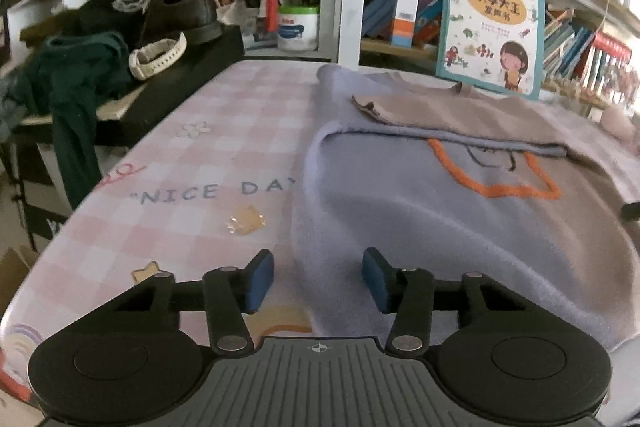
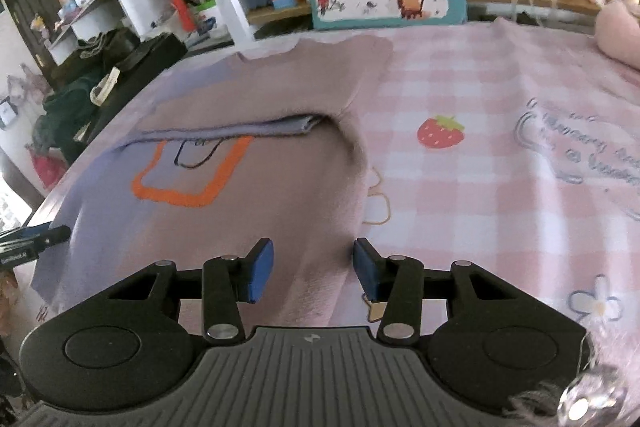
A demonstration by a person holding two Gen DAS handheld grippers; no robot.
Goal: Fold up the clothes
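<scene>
The left gripper (image 1: pixel 318 281) hangs low over the desk's near edge with its blue pads (image 1: pixel 260 281) spread apart and nothing between them; one pad sits over bare checked cloth, the other over the hem of the sweater (image 1: pixel 400 219); the right gripper (image 2: pixel 314 275) is likewise parted and empty, straddling the sweater's near right edge, one pad (image 2: pixel 260 275) above the knit and the other above the pink checked tablecloth (image 2: pixel 480 207).

The sweater lies flat in the middle of the desk, lilac on its left half and brownish on its right, an orange outline (image 1: pixel 496 179) stitched on the front; a sleeve (image 2: pixel 240 131) is folded across the chest, its cuff ending near the right side seam.

To the left of the garment the cloth is open up to the "NICE DAY" print, save a small clear scrap (image 1: pixel 246 221); to the right it is open past a strawberry print (image 2: pixel 440 133).

At the far edge a picture book (image 1: pixel 492 27) stands upright, just behind the collar; at the far left corner, a dark green garment (image 1: pixel 76 83) and a shoe (image 1: pixel 184 15) crowd a black box.
</scene>
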